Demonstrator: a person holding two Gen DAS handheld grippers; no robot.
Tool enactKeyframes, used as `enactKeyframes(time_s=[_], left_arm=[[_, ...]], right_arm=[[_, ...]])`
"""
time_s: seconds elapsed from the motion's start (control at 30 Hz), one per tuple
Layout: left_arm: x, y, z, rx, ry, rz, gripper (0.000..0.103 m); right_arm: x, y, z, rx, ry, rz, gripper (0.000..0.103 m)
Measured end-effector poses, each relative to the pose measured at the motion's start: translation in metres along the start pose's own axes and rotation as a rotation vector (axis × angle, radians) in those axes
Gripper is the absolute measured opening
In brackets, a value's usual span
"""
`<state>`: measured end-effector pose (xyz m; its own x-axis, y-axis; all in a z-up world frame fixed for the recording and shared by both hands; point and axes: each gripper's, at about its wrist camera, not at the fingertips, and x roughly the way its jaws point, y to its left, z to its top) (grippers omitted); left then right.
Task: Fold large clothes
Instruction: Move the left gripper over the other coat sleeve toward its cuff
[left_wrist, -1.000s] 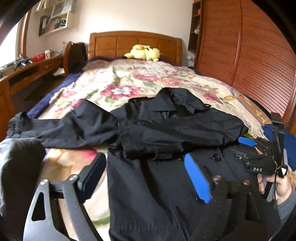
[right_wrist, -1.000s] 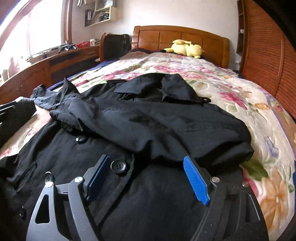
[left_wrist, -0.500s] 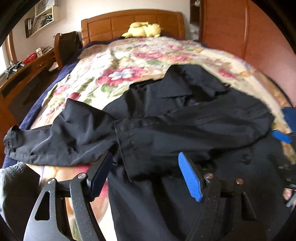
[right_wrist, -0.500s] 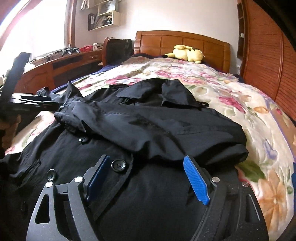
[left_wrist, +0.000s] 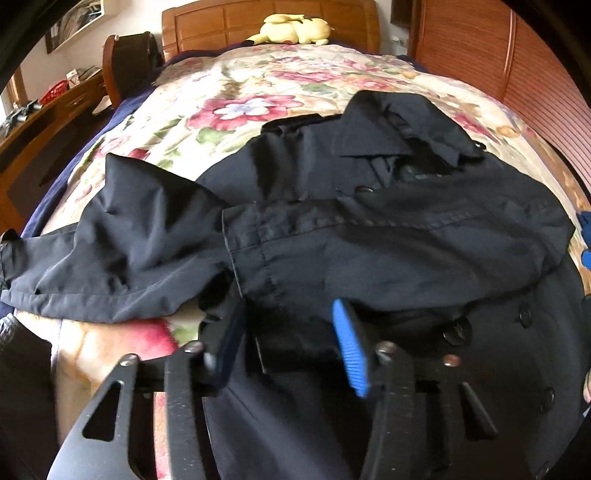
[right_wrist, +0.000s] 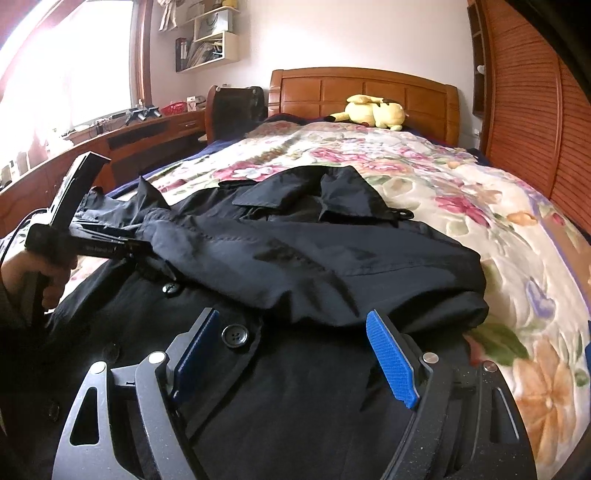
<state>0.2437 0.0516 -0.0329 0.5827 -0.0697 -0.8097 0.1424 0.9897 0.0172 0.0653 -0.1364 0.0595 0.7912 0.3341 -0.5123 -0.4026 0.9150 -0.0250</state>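
Observation:
A large black coat (left_wrist: 369, 236) lies front up on the flowered bedspread (left_wrist: 240, 110). Its right sleeve is folded across the chest, with the cuff (left_wrist: 251, 251) near the middle. The other sleeve (left_wrist: 110, 251) stretches out to the left. My left gripper (left_wrist: 288, 343) is open and low over the coat's left edge, just below the folded cuff, with cloth between its fingers. My right gripper (right_wrist: 295, 354) is open over the coat's front, near a button (right_wrist: 235, 335), just below the folded sleeve. The coat (right_wrist: 314, 266) fills the right wrist view, where the left gripper (right_wrist: 140, 247) reaches the cuff.
A yellow plush toy (right_wrist: 373, 112) lies at the wooden headboard (right_wrist: 364, 90). A wooden desk (right_wrist: 122, 140) and a chair (right_wrist: 236, 107) stand left of the bed. A slatted wooden wardrobe (right_wrist: 535, 129) stands on the right.
My left gripper has moved forward and down onto the coat near the folded cuff, and its fingers have narrowed. My right gripper has stayed nearly in place.

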Motion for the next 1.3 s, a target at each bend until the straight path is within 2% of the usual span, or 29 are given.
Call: enactKeyframes(time_s=[0.03, 0.13, 0.2, 0.3, 0.43, 0.53, 0.7, 0.83, 0.9, 0.97, 1.1, 1.3], left_arm=[[-0.001, -0.001, 0.0, 0.004, 0.0, -0.01, 0.038], [-0.003, -0.005, -0.002, 0.029, 0.011, -0.045, 0.019], [-0.008, -0.009, -0.003, 0.059, 0.004, -0.035, 0.013], [-0.03, -0.009, -0.001, 0.089, -0.057, 0.018, 0.012], [-0.06, 0.013, 0.008, 0.052, -0.139, 0.086, 0.012], [-0.061, 0.027, 0.009, 0.033, -0.125, 0.109, 0.019], [-0.063, 0.041, 0.002, 0.018, -0.141, 0.067, 0.042], [-0.06, 0.049, 0.0, 0.012, -0.105, 0.041, 0.044], [-0.06, 0.055, 0.002, 0.009, -0.109, 0.054, 0.06], [-0.063, 0.064, 0.004, 0.002, -0.125, 0.071, 0.068], [-0.06, 0.085, 0.01, -0.013, -0.118, 0.097, 0.071], [-0.037, 0.107, 0.005, -0.015, -0.045, 0.164, 0.071]], right_arm=[[0.001, 0.0, 0.0, -0.001, 0.0, 0.0, 0.083], [0.003, 0.002, 0.001, -0.005, -0.005, -0.002, 0.082], [0.005, 0.002, 0.002, -0.007, -0.009, -0.003, 0.082], [0.006, 0.002, 0.003, -0.008, -0.013, -0.003, 0.082], [0.007, 0.001, 0.003, -0.007, -0.023, -0.005, 0.083], [0.008, 0.0, 0.003, -0.005, -0.026, -0.003, 0.082], [0.011, 0.0, 0.003, -0.003, -0.024, -0.004, 0.082], [0.014, 0.001, 0.003, -0.005, -0.021, -0.005, 0.082], [0.015, 0.001, 0.004, -0.008, -0.019, -0.004, 0.083], [0.016, 0.001, 0.004, -0.009, -0.018, -0.005, 0.082], [0.018, 0.001, 0.004, -0.011, -0.013, -0.004, 0.083], [0.021, 0.002, 0.004, -0.017, -0.005, -0.003, 0.083]])
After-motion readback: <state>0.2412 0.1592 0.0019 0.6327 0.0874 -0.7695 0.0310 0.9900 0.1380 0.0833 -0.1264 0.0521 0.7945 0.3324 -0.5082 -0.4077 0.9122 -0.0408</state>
